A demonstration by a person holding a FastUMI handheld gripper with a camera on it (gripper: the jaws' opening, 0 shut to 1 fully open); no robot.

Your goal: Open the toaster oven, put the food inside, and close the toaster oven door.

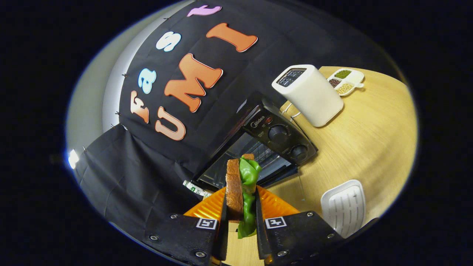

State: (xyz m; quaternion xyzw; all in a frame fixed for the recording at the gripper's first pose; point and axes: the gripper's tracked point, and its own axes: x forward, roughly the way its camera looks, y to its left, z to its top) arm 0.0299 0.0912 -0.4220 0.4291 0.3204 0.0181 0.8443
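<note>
My gripper (241,207) is shut on the food, a slice of brown bread (234,188) with a green lettuce leaf (249,184) pressed against its right side. Both stand upright between the fingers and stick out ahead of them. Just beyond the food stands the black toaster oven (258,147) on the wooden table (369,140). Its glass door (284,173) hangs open and down, and the wire rack inside shows behind the bread. The oven's two knobs (278,132) sit on its right panel. The whole view is tilted.
A white pop-up toaster (310,94) stands beyond the oven on the right. Behind it lies a white divided dish (347,81) of beans and grains. A white ribbed tray (343,207) lies right of my fingers. Black cloth closes off the back and left.
</note>
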